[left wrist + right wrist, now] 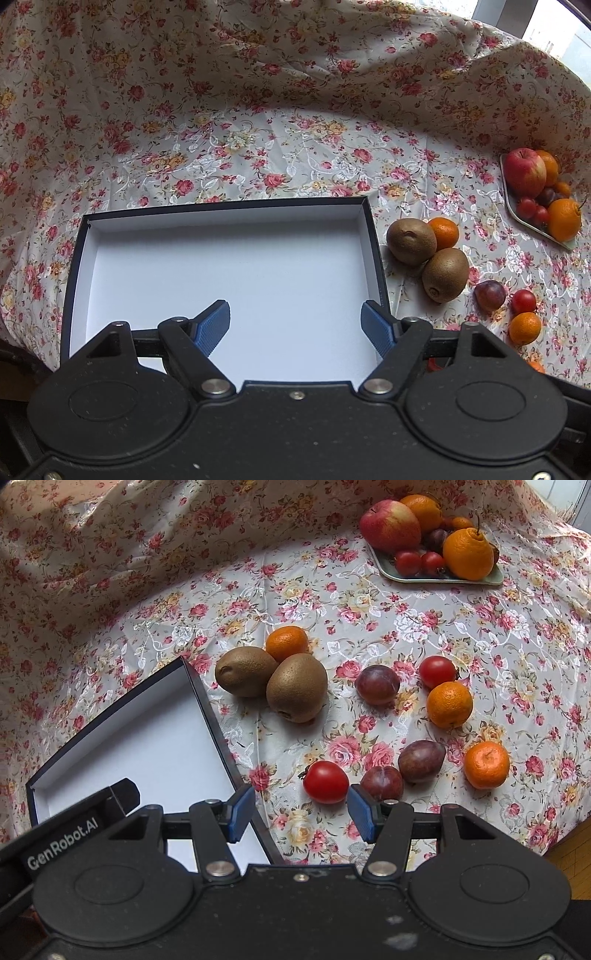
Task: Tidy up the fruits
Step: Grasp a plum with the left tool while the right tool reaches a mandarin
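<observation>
A black box with a white inside (221,266) lies on the flowered cloth, and my left gripper (295,326) hangs open above its near half with nothing between the blue pads. Right of the box sit two kiwis (412,242) (445,275) and a mandarin (444,232). In the right wrist view the box (155,746) is at the left, the kiwis (245,671) (296,687) in the middle. My right gripper (301,814) is open over the cloth, just short of a red tomato (325,781) and a plum (381,782).
A pale tray (391,572) at the far right holds an apple (390,525), oranges, tomatoes and a plum. Loose plums (377,685) (422,760), mandarins (449,704) (486,765) and another tomato (437,671) lie on the cloth. The cloth rises in folds behind. The table edge shows at lower right (569,843).
</observation>
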### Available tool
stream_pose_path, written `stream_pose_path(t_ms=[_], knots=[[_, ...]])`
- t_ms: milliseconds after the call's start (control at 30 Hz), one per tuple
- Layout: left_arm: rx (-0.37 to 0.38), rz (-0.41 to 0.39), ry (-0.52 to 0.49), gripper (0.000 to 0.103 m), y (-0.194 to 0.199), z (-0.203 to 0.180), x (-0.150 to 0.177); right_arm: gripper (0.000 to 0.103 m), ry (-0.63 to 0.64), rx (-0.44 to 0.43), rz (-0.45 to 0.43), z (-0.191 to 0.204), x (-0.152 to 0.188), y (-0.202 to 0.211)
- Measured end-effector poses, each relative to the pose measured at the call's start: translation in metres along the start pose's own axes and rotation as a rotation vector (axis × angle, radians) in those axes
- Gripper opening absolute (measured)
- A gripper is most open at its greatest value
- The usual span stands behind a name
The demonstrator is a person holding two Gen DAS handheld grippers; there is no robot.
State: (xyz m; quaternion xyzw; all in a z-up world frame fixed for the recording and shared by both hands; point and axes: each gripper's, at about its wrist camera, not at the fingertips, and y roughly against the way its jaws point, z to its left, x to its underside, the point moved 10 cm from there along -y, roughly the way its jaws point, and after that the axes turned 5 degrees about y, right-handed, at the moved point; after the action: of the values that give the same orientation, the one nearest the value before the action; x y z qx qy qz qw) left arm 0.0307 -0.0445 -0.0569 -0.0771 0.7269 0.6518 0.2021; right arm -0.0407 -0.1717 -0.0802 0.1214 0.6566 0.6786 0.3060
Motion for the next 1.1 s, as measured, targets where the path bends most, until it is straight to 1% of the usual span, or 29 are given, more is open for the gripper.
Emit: stream_pose_path(t_ms=[100,267,433,567,733,800,967,1100], knots=[[-0.001,-0.012,-0.022,0.078,0.002,-0.012,-0.001,0.059,-0.039,-0.001,0.01,-0.013,-0.001,0.001],[0.031,-0.003,-0.061,0.078,0.002,-0.04,0.003,0.055,-0.091,0.074,-0.013,-0.047,-0.007,0.002],[0.058,0.009,-0.133,0.078,0.002,-0.077,0.013,0.054,-0.152,0.054,-0.013,-0.08,-0.014,0.003],[0.085,0.034,-0.169,0.078,-0.001,-0.105,0.023,0.054,-0.216,0.091,-0.045,-0.113,-0.018,0.006],[0.086,0.053,-0.211,0.078,-0.01,-0.135,0.036,0.054,-0.285,0.099,-0.027,-0.147,-0.015,0.004],[0.087,0.071,-0.234,0.078,-0.014,-0.145,0.042,0.054,-0.299,0.109,-0.021,-0.159,-0.013,0.002],[0.124,0.134,-0.272,0.078,-0.023,-0.169,0.06,0.054,-0.317,0.127,-0.008,-0.183,-0.006,-0.001],[0.132,0.166,-0.282,0.078,-0.031,-0.181,0.07,0.054,-0.346,0.11,0.008,-0.195,-0.002,-0.001]])
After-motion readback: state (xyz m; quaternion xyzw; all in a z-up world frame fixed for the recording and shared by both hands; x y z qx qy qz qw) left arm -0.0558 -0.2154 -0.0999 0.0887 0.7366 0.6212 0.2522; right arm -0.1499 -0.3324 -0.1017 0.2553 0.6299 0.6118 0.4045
